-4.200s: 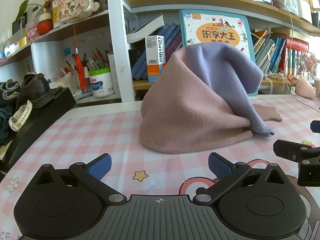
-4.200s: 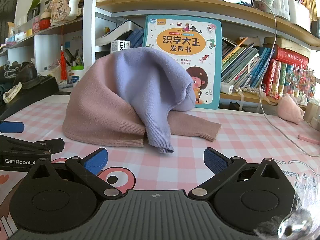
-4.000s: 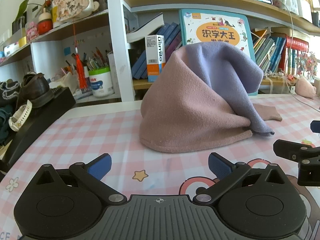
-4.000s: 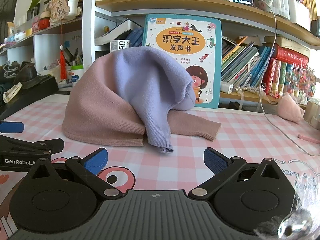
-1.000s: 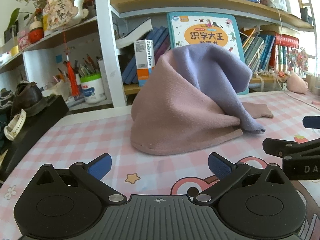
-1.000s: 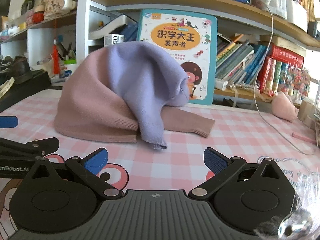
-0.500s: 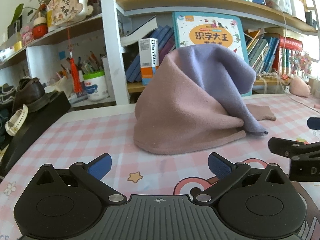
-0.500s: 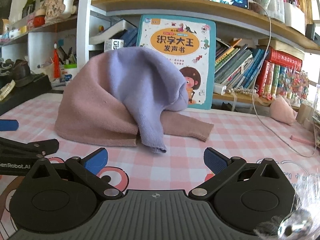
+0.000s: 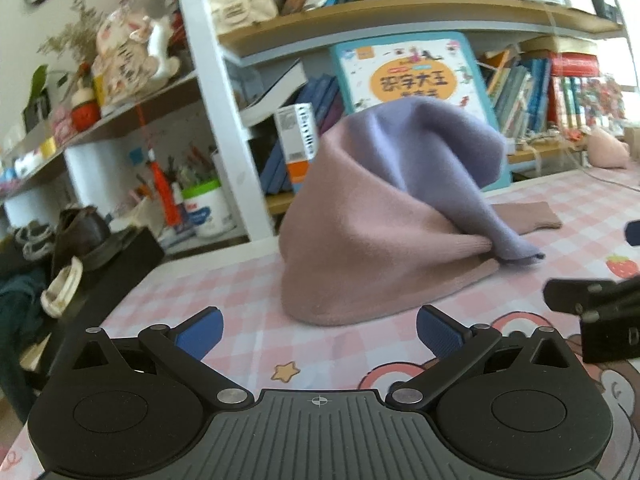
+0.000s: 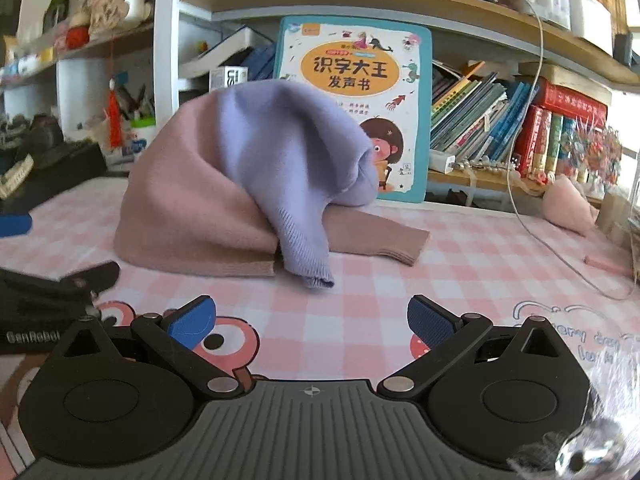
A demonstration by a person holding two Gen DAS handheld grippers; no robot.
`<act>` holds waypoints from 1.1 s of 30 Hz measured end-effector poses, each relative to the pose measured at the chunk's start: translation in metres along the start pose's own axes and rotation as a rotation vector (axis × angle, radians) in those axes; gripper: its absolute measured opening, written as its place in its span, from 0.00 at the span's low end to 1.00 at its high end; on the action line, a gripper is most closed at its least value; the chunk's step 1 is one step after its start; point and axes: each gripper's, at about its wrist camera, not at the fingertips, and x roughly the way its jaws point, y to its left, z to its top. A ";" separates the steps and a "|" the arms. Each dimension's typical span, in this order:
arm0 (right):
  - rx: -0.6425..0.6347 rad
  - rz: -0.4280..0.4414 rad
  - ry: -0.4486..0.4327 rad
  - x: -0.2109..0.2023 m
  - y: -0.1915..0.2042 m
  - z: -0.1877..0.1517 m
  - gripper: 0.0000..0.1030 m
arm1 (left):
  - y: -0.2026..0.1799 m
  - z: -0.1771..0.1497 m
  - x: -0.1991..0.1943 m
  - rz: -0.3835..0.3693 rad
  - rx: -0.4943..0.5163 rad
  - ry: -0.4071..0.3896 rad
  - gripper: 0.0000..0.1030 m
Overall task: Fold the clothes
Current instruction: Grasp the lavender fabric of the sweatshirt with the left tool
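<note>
A pink and lilac knit sweater (image 9: 384,216) stands in a heap on the pink checked tablecloth (image 9: 224,280), with a lilac sleeve hanging down its front and a pink sleeve lying flat to the right. It also shows in the right wrist view (image 10: 240,192). My left gripper (image 9: 320,330) is open and empty, a short way in front of the heap's left hem. My right gripper (image 10: 311,320) is open and empty, just short of the lilac sleeve cuff (image 10: 316,276). Each gripper shows at the edge of the other's view.
A bookshelf stands behind the table with a large children's book (image 10: 354,92) leaning against it. A black box with shoes (image 9: 84,240) sits at the left. A white cable (image 10: 560,256) and a pink plush (image 10: 568,204) lie at the right.
Both grippers have moved forward and closer to the sweater. Both stay open and empty. The sweater has not moved.
</note>
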 end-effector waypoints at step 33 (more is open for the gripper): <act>0.537 0.343 -0.043 0.058 -0.144 0.032 0.55 | -0.079 0.069 0.050 -0.256 0.041 -0.033 0.90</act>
